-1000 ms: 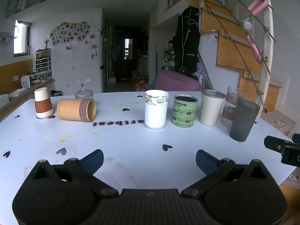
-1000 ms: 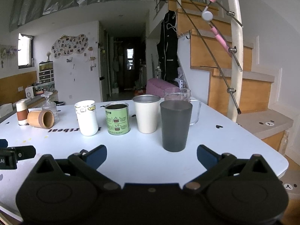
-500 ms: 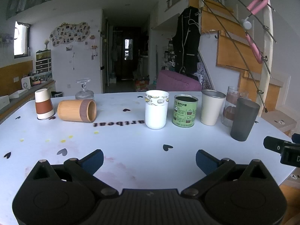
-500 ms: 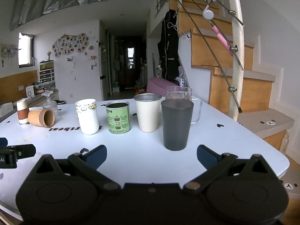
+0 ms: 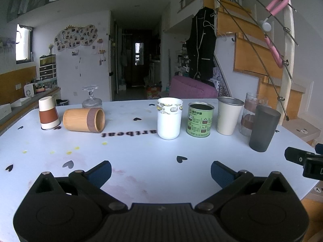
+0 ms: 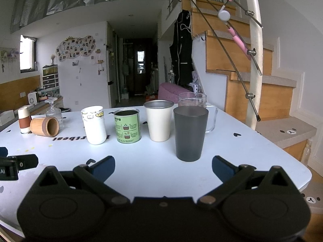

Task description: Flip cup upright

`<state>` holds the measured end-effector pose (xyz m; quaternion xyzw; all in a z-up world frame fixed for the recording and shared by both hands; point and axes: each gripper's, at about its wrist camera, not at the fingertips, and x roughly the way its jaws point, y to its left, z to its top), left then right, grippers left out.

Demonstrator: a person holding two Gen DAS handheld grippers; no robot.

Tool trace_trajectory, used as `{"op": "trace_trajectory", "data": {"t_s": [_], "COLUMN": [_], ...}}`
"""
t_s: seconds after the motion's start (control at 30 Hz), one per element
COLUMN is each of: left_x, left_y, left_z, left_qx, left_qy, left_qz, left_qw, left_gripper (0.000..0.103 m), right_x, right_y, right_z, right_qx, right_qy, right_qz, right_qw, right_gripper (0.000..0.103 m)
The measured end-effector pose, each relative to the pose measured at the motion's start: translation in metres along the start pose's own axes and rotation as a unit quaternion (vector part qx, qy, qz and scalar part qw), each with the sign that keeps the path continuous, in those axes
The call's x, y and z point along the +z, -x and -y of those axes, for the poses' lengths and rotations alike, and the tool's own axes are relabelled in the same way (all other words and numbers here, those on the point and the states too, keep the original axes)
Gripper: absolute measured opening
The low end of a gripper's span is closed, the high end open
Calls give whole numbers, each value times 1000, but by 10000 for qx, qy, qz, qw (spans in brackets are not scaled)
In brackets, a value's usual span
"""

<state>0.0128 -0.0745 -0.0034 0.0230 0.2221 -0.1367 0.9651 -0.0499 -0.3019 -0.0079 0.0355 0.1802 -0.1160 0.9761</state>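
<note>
Bamboo cup (image 5: 83,119) lies sideways on tabletop (image 5: 141,157), far left; likely light, stiff, rolls easily, grab across body. Both claws (image 5: 160,168) (image 6: 163,166) released, empty.

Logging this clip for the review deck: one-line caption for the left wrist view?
Open left gripper faces a table with a bamboo cup on its side, far left of upright cups.

We read "artbeat", printed upside down, on the white table (image 5: 141,153). The green can (image 5: 200,120) carried Chinese characters, too small to read. We found nothing else legible.
</note>
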Motion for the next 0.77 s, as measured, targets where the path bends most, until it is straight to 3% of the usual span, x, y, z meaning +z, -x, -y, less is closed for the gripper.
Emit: {"op": "trace_trajectory", "data": {"t_s": [0.77], "left_x": [1], "left_y": [1], "left_z": [1], "left_qx": [14], "left_qy": [-20], "left_qz": [19], "left_qw": [10000], "left_gripper": [103], "right_x": [0], "right_y": [0], "right_z": [0], "right_qx": [-2], "right_qy": [4], "right_qz": [-5], "right_qw": [10000], "right_gripper": [103]}}
